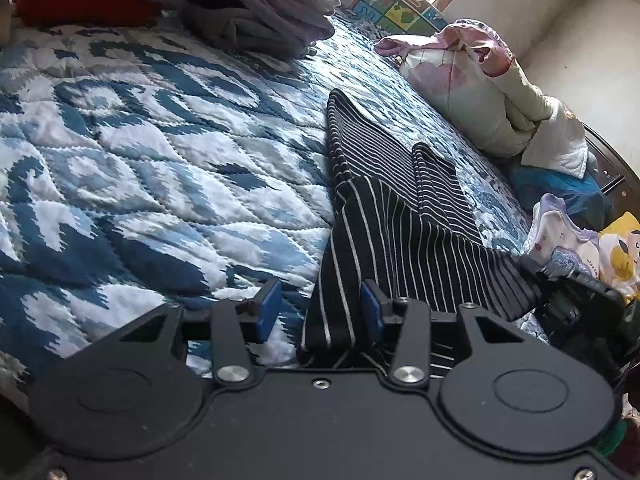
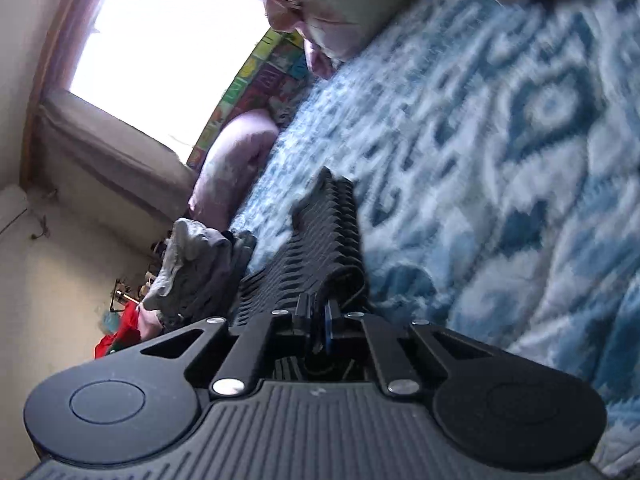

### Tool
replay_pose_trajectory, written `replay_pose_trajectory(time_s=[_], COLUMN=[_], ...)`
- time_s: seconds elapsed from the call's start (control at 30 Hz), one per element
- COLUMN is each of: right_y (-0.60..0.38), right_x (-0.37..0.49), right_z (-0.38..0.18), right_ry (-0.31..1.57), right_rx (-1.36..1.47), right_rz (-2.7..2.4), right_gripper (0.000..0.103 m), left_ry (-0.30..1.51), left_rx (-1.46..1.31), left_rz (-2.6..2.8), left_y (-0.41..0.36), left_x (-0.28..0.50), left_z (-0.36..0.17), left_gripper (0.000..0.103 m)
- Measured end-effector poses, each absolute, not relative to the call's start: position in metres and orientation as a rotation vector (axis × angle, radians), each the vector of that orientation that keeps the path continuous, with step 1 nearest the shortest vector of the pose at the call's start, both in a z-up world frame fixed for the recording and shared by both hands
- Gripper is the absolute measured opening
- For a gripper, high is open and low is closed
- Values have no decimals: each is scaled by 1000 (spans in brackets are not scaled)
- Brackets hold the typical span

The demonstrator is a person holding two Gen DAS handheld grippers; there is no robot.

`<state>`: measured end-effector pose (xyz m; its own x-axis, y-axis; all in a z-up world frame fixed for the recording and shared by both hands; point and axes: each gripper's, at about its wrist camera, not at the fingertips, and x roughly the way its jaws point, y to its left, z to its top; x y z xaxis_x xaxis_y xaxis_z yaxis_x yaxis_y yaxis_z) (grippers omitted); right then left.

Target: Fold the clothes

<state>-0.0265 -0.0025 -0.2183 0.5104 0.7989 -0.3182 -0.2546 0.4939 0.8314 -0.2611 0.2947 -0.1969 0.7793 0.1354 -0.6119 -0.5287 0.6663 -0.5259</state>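
Observation:
A black garment with thin white stripes [image 1: 400, 208] lies on the blue and white quilt [image 1: 140, 168], stretching away from the near edge. My left gripper [image 1: 320, 312] is open, its blue pads either side of the garment's near left corner. My right gripper [image 2: 318, 326] is shut on the striped garment [image 2: 320, 240], lifting a fold of it; the view is tilted and blurred. The right gripper's body also shows at the right edge of the left wrist view [image 1: 576, 300].
A heap of grey and lilac clothes [image 1: 272, 12] lies at the far side of the bed. A pale bundled quilt with pink cloth [image 1: 480, 92] lies at the right. More clothes [image 1: 568, 236] sit at the near right. A window [image 2: 160, 40] is beyond.

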Motion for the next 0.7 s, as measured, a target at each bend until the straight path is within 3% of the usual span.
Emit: replay_pose_trajectory(time_s=[0.53, 0.7], right_y=[-3, -10], right_x=[-3, 4], right_z=[-123, -112], right_ry=[644, 626], right_rx=[763, 752], right_rz=[897, 903], right_gripper=[8, 8], left_ry=[549, 554], left_rx=[-665, -623], left_rz=[382, 361], left_y=[285, 278], left_x=[-259, -254], left_z=[-185, -185], left_gripper=[40, 34])
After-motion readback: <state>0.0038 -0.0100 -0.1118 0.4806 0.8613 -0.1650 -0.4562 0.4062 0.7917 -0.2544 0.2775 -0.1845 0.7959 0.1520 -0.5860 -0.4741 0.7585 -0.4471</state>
